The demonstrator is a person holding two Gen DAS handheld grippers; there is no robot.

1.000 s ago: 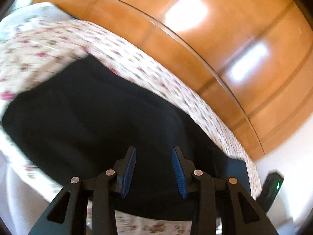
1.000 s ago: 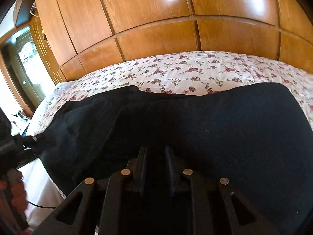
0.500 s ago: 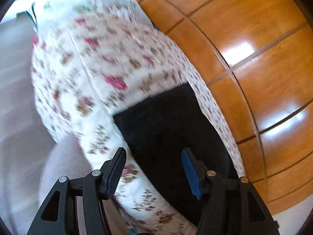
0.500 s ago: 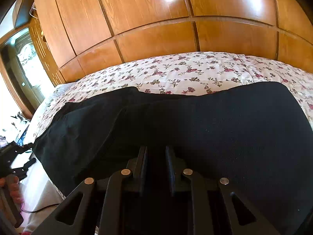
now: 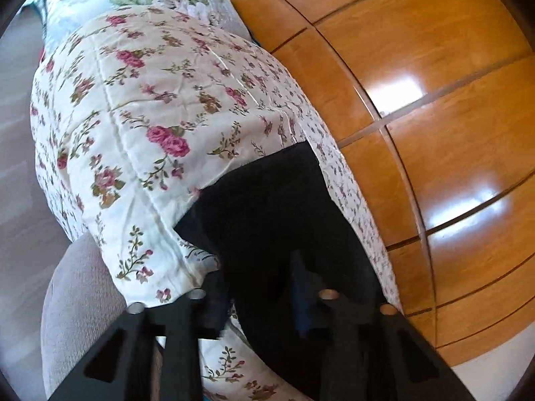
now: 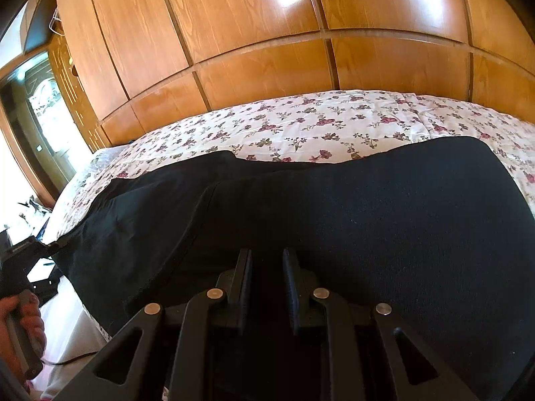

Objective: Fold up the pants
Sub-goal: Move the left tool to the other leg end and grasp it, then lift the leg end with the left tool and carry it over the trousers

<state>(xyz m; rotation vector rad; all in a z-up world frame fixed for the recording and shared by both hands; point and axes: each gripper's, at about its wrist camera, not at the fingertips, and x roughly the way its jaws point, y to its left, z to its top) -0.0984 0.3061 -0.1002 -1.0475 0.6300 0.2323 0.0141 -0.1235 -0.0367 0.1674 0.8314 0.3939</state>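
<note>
The black pants (image 6: 334,207) lie flat across the bed (image 6: 334,120), on a flowered cover. The right gripper (image 6: 266,287) is clenched on the near edge of the pants, probably to keep it in place. The left gripper (image 5: 257,287) is at the far end, jaws apart around the corner, I think for taking it. Behind the bed stands a wooden wardrobe (image 6: 267,33).

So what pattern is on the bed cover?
White with pink-red roses and green leaves, on the bed cover; clearest in the left wrist view.
</note>
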